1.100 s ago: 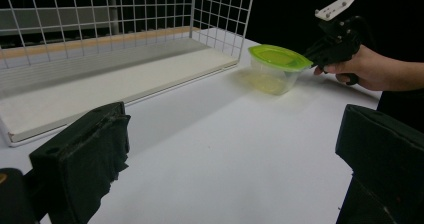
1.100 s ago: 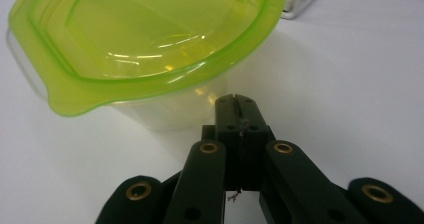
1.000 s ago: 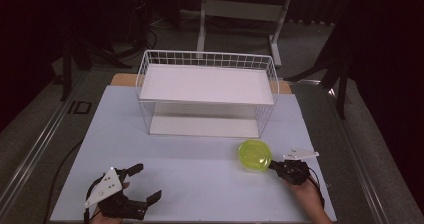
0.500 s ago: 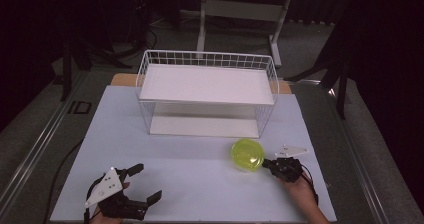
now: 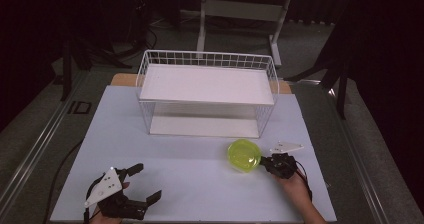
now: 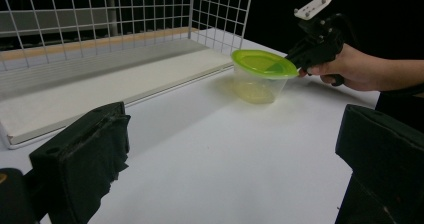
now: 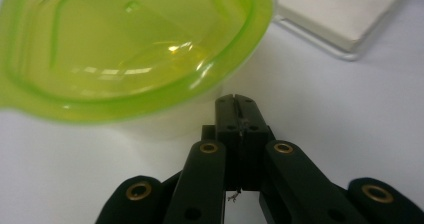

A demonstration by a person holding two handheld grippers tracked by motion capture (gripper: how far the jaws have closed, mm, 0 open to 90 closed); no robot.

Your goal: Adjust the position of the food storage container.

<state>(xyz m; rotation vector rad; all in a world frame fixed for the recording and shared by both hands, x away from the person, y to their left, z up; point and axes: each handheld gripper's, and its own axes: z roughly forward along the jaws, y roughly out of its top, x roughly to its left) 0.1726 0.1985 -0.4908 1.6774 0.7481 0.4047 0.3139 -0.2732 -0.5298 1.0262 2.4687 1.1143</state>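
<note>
Green-lidded tub [image 5: 244,155], touching right hand-held gripper [image 5: 265,163]

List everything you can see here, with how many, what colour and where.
tub: one, clear with a green lid, on the table's right front, before the rack
rack: one, white wire, two white shelves, at the table's back middle
table: one, white top
stand: one, pale, on the floor behind the table
left tool: one, black with a grey plate, front left, jaws wide apart, holding nothing
right tool: one, black, front right, jaws closed, tip at the tub's side under the lid rim
hands: two, one on each tool
</note>
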